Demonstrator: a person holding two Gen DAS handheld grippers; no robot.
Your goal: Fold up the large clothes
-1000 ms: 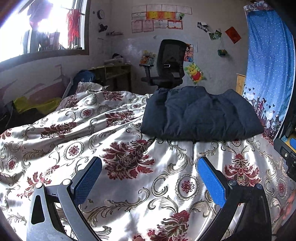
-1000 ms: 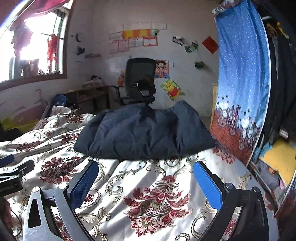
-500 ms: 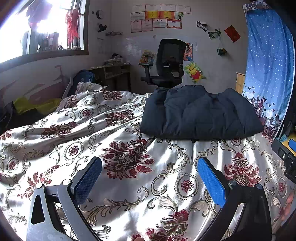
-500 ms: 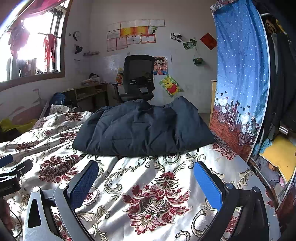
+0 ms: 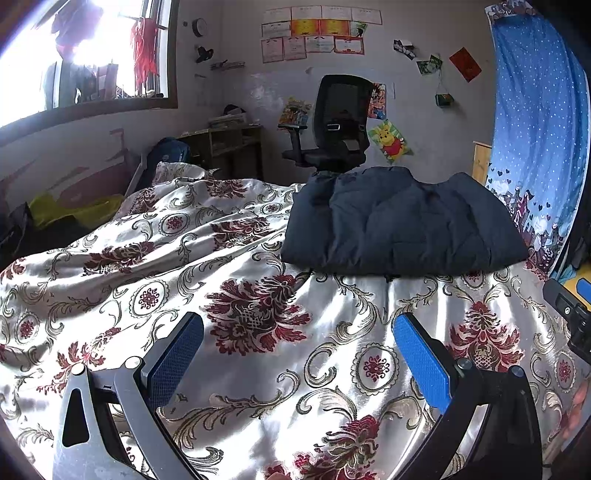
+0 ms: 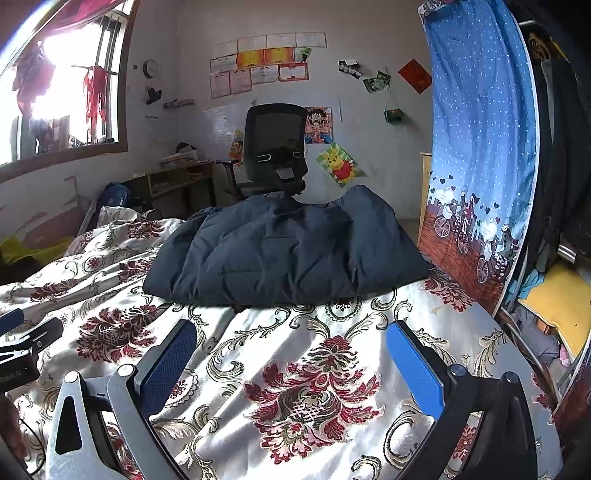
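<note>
Ahead of us lies the dark padded jacket (image 5: 399, 221), folded into a broad puffy bundle on the far part of the bed, its near edge resting on the flowered bedspread (image 5: 258, 314) and its top sagging in the middle between two raised ends. From the right wrist view the same jacket (image 6: 288, 251) sits a little left of centre, with a small dark bit of it poking out under the near hem. We hold the left gripper (image 5: 299, 354) low over the bedspread, its blue pads spread wide apart with nothing between them — only the red and gold flowers of the cloth show in the gap. The right gripper (image 6: 291, 354) is held the same way, fingers wide apart and bare, well short of the jacket. Each gripper shows at the edge of the other's view: the right one at the far right of the left view, the left one at the far left of the right view. The bedspread is rumpled toward the left, where it heaps up near a pillow (image 5: 177, 171). Beyond the jacket stands a black office chair (image 5: 332, 125) against a pale wall hung with certificates (image 5: 317, 33) and a cartoon bear poster (image 5: 391, 142). A blue curtain (image 6: 476, 155) printed with dots and bicycles hangs at the right, and a bright window (image 5: 81, 62) fills the upper left.
</note>
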